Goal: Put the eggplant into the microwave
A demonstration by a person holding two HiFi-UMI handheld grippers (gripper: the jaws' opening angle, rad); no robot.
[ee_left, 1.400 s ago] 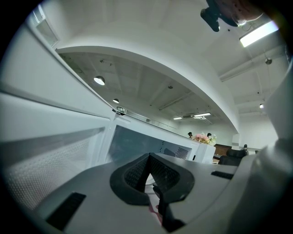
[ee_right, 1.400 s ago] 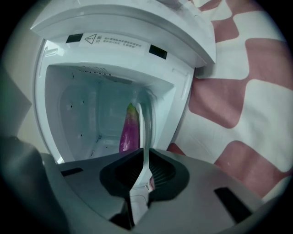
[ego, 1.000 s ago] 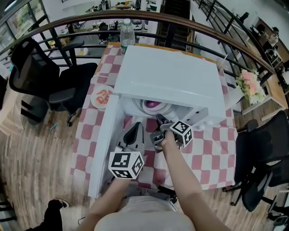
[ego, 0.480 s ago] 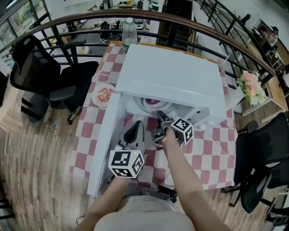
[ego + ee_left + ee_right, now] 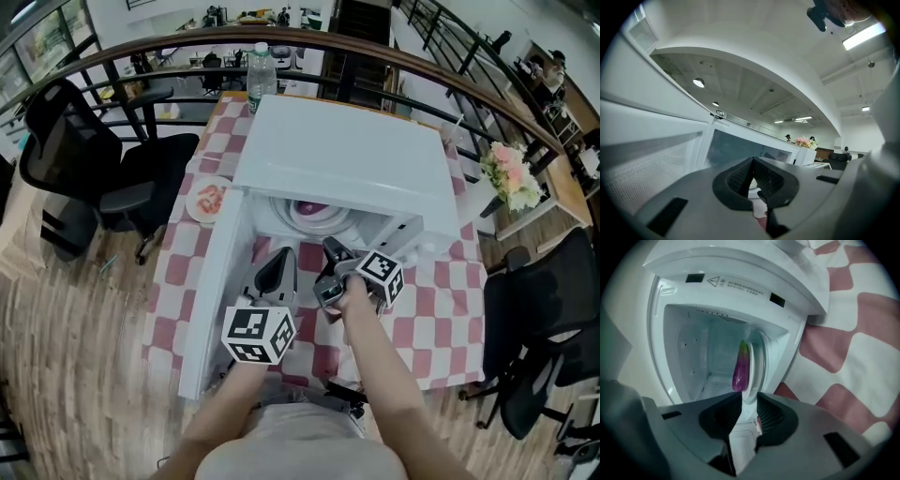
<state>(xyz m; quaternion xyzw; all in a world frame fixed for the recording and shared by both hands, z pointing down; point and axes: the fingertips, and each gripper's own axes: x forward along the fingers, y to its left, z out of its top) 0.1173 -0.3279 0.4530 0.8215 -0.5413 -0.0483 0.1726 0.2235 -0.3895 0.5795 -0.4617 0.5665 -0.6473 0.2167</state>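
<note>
Purple, glossy and tapering to a green cap, the long eggplant (image 5: pixel 740 365) lies on the round glass turntable (image 5: pixel 756 380) inside the open white microwave (image 5: pixel 337 155), at the middle of the right gripper view, so the placing looks done. The right gripper (image 5: pixel 745 400) hangs outside the opening, its fingers (image 5: pixel 723 414) closing on nothing, and the left gripper (image 5: pixel 751 161) has its fingers pressed together, empty. If shifted, the eggplant is likely light, firm, slick-skinned and prone to roll, best pinched across its thick middle
</note>
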